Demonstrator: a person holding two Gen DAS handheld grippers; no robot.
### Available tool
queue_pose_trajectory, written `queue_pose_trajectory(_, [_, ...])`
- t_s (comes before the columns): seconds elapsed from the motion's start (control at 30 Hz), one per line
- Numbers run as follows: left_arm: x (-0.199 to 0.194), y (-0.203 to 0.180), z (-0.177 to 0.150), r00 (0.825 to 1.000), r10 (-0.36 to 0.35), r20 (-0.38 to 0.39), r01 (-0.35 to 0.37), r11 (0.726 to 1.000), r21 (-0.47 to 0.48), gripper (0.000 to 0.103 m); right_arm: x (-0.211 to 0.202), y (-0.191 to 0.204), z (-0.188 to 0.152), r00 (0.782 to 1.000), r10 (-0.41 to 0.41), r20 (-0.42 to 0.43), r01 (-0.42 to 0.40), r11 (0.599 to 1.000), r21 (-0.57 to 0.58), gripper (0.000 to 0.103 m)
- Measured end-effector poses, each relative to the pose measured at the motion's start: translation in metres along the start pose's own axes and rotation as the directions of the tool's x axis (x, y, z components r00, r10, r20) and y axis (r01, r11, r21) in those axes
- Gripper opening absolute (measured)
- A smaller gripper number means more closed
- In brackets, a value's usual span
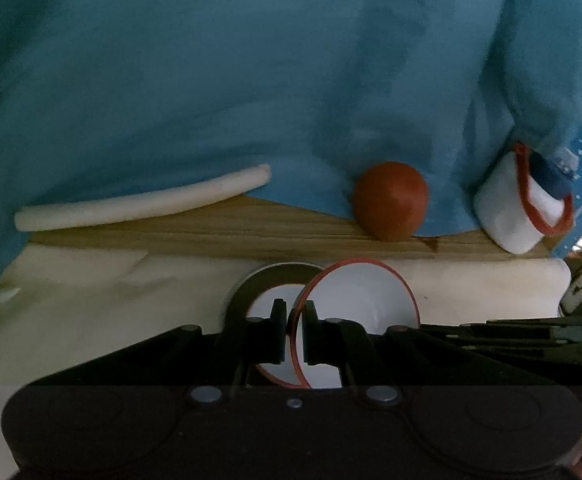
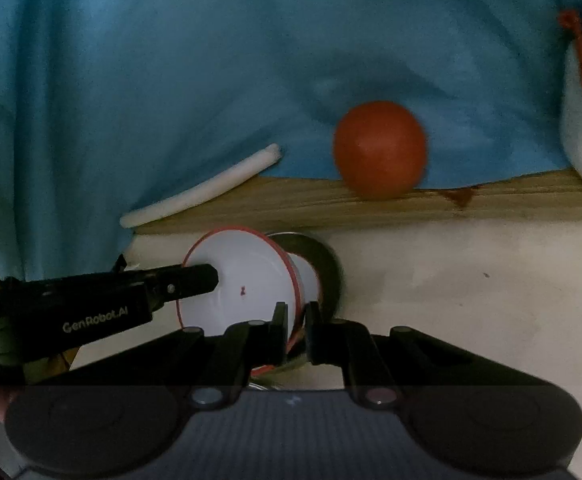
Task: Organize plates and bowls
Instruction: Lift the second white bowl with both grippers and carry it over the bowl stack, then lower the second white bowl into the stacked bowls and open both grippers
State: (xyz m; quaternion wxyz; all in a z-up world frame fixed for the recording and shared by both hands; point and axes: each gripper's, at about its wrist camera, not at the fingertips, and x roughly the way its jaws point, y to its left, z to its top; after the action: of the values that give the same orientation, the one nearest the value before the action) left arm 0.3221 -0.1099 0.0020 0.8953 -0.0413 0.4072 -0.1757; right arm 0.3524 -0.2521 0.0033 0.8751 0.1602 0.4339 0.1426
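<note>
Pinching opposite edges of the red-rimmed white bowl point(image 2: 243, 276) with my left claw point(image 1: 293, 330) and right claw point(image 2: 294, 330), I hold it tilted above the pale counter point(image 2: 471, 280), near a tomato point(image 2: 379, 148).

white plastic bowl with red rim point(image 1: 367, 292) | round orange-red ball point(image 1: 391, 200) behind bowl | teal cloth point(image 1: 211, 80) | tan striped wooden board point(image 1: 231, 224)

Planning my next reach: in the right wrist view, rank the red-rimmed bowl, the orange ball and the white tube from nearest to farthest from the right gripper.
1. Red-rimmed bowl: its rim is pinched in the right gripper jaws, with the left gripper clamped on the opposite rim.
2. White tube: beyond the bowl, to the left, at the wooden edge.
3. Orange ball: beyond, to the right; roughly as far as the tube, hard to call.
</note>
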Motion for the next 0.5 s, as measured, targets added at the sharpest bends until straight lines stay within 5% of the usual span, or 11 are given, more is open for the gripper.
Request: queue_pose_trajectory(0.5, [0.02, 0.017, -0.002, 0.999, 0.016, -0.04, -0.017, 0.999, -0.038, 0.006, 0.019, 0.004, 0.006, 0.999, -0.011, -0.047, 0.011, 1.0, -0.001, 0.009])
